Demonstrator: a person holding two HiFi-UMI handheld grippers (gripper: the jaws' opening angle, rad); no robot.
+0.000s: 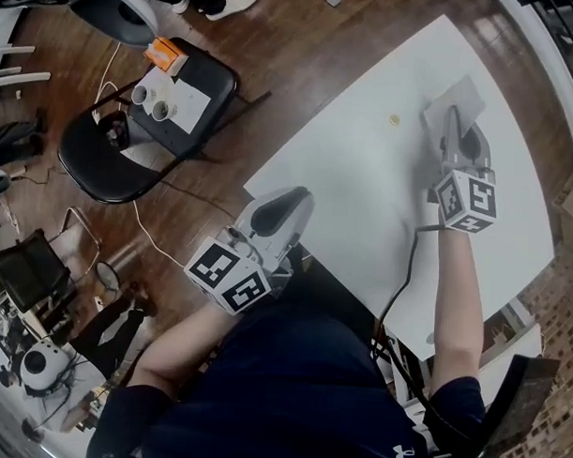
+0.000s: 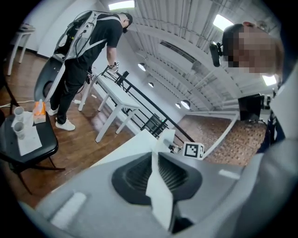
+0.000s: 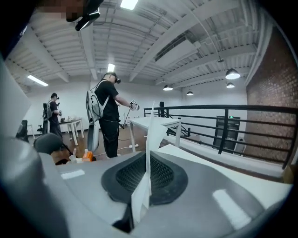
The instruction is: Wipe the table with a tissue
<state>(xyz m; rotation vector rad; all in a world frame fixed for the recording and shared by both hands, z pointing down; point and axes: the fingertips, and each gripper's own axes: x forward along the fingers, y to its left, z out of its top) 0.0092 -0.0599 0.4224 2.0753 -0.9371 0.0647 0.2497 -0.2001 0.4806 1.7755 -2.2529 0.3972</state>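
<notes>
The white table (image 1: 363,188) runs from the middle to the right of the head view. At its far right my right gripper (image 1: 452,116) is shut on a white tissue (image 1: 465,96) that lies flat on the tabletop. In the right gripper view the tissue (image 3: 150,135) stands as a thin sheet pinched between the jaws of the right gripper (image 3: 148,155). My left gripper (image 1: 302,198) hovers at the table's near left edge. It (image 2: 156,155) is shut on a white strip of tissue (image 2: 159,190). A small yellowish spot (image 1: 394,118) sits on the table left of the right gripper.
A black folding chair (image 1: 193,75) with cups, paper and an orange box stands on the wooden floor at left, cables beside it. A person in black (image 2: 88,51) stands by another white table (image 2: 118,95). A black railing (image 3: 223,125) runs behind.
</notes>
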